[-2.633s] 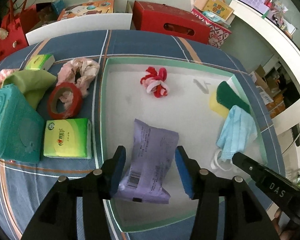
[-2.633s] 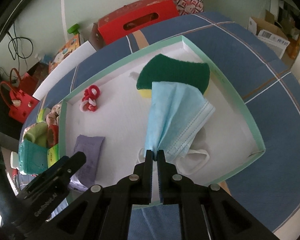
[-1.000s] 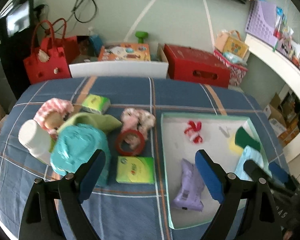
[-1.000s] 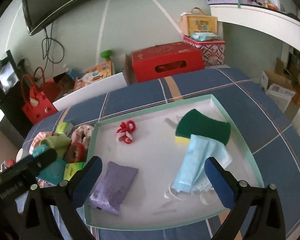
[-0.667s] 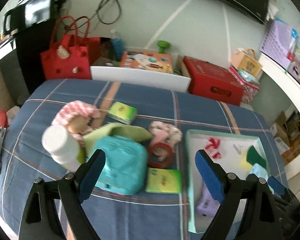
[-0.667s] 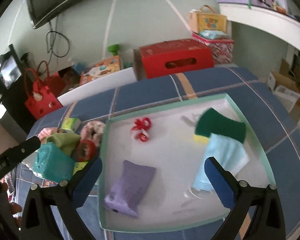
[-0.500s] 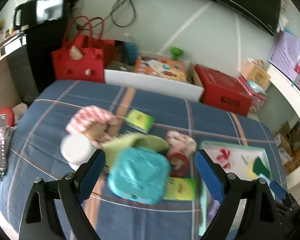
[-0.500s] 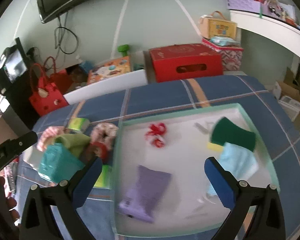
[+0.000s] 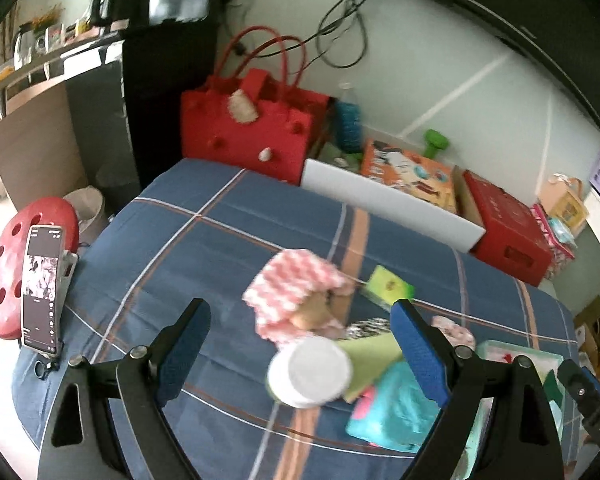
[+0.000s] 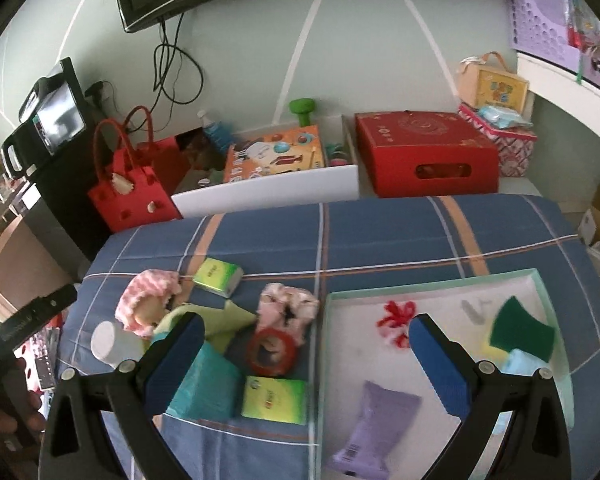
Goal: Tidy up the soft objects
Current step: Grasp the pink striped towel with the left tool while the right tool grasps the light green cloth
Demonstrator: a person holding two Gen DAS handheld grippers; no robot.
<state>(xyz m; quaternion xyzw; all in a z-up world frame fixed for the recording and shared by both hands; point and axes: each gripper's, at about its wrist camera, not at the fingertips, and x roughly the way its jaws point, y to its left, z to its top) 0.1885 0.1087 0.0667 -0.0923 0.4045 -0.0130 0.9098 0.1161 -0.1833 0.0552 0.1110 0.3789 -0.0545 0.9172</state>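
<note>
Left wrist view, pink doll [image 9: 296, 300] between wide-open left tongs [image 9: 300, 348]

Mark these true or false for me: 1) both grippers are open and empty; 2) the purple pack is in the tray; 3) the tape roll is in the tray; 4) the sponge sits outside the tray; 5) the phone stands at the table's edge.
1) True: the left gripper and the right gripper both stand wide open with nothing between the pads.
2) True: the purple pack lies inside the tray.
3) False: the tape roll lies on the blue cloth beside the tray, not in it.
4) False: the sponge is inside the tray, near its far right corner.
5) True: the phone stands propped at the table's left edge.
</note>
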